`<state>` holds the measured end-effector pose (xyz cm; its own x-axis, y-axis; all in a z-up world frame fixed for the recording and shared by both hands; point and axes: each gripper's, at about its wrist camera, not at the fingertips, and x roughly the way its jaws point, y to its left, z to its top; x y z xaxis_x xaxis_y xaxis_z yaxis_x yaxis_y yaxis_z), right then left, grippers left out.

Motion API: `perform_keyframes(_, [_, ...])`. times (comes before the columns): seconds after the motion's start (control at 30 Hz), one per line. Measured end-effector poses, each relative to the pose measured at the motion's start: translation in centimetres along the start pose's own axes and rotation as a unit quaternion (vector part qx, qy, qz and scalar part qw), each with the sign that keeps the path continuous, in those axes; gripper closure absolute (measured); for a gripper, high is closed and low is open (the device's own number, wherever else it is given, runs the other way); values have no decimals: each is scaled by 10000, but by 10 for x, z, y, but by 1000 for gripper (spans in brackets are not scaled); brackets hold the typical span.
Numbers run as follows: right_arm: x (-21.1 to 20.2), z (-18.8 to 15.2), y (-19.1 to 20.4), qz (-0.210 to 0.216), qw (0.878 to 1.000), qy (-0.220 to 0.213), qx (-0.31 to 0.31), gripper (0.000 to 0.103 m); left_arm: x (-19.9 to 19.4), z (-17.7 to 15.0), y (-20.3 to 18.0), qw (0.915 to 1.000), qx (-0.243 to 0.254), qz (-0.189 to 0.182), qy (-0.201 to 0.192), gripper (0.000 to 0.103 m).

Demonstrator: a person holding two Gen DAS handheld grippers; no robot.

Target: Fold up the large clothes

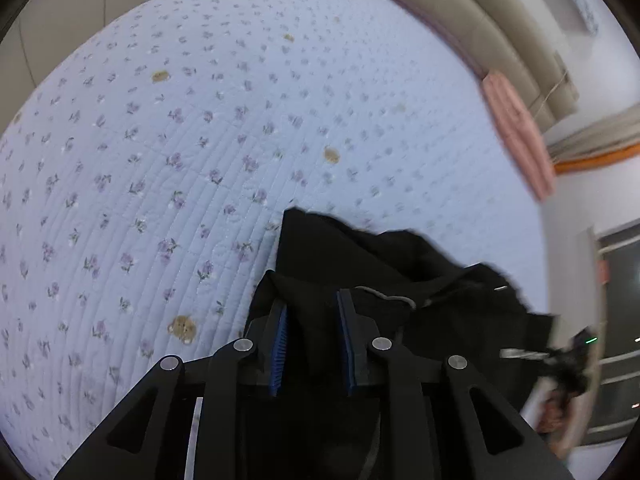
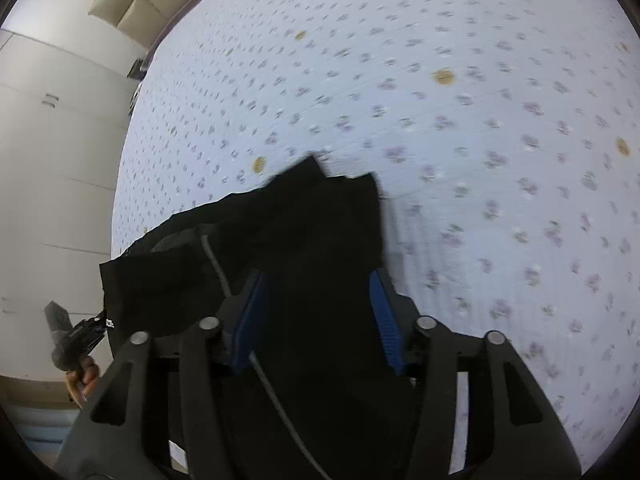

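Observation:
A black garment (image 1: 380,264) with a grey drawstring (image 1: 384,294) hangs bunched over a pale blue quilted bedspread (image 1: 200,140) printed with small flowers. My left gripper (image 1: 311,300) has its blue pads apart, with black fabric lying in the gap and no clear squeeze on it. In the right wrist view the same garment (image 2: 320,208) and its cord (image 2: 216,260) drape between the widely spread pads of my right gripper (image 2: 318,276), which stands open over the bedspread (image 2: 480,160). Each camera catches the other gripper at the garment's far edge.
A beige padded headboard (image 1: 500,40) borders the bed, with a pink cloth (image 1: 516,132) beside it and a dark window (image 1: 620,320) behind. White wardrobe doors (image 2: 52,160) stand past the bed's other side. A hand (image 2: 84,380) shows low at the left.

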<state>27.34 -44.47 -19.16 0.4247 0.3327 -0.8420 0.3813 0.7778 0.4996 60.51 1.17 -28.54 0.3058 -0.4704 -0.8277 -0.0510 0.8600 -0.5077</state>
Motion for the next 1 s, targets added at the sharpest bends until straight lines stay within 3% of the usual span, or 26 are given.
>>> perform_keyframes(0.03, [-6,-1,-2,-99,9999,-60,-31,41,-15,2,-1,9999,33,-109,-100,70])
perform_keyframes(0.13, [-21,-9,-1,-284,9991,-215,-238,35,-54,8,-6,9978,266,45,-599,23])
perform_keyframes(0.17, [-23,-7,3,-323,9988,-213,-291,34,-64,10,-10,9958,436,154,-794,21])
perform_keyframes(0.23, [-23,-10,14,-404,9977,-181,-505,33,-64,12,-14,9940,776,213,-745,21])
perform_keyframes(0.37, [-14,2,38,-463,9935,-313,-990,28,-12,16,-13,9947,1027,0,-13,21])
perform_keyframes(0.47, [-4,15,51,-588,9872,-438,-1419,24,28,16,-6,9925,1160,50,376,21])
perform_keyframes(0.63, [22,33,44,-563,9844,-203,-1654,23,53,22,6,9883,1053,-801,759,21])
perform_keyframes(0.73, [41,44,33,-417,9882,-59,-1470,23,67,28,6,9844,947,-1124,970,21])
perform_keyframes(0.8, [49,49,25,-205,9920,11,-1249,25,74,31,2,9829,966,-1205,1001,22])
perform_keyframes(0.83, [52,50,23,-88,9932,59,-1161,33,74,33,-6,9845,1058,-1083,889,26])
perform_keyframes(0.87, [54,51,23,-23,9936,94,-1125,56,73,33,-11,9847,1159,-1033,791,42])
perform_keyframes(0.9, [54,49,26,-1,9930,119,-1178,71,71,33,-13,9846,1235,-1003,720,52])
perform_keyframes(0.93, [54,46,30,-83,9918,118,-1267,87,68,31,-17,9854,1295,-884,659,80])
perform_keyframes(1.0, [45,35,37,-379,9891,-58,-1421,91,56,25,-27,9869,1377,-716,444,88])
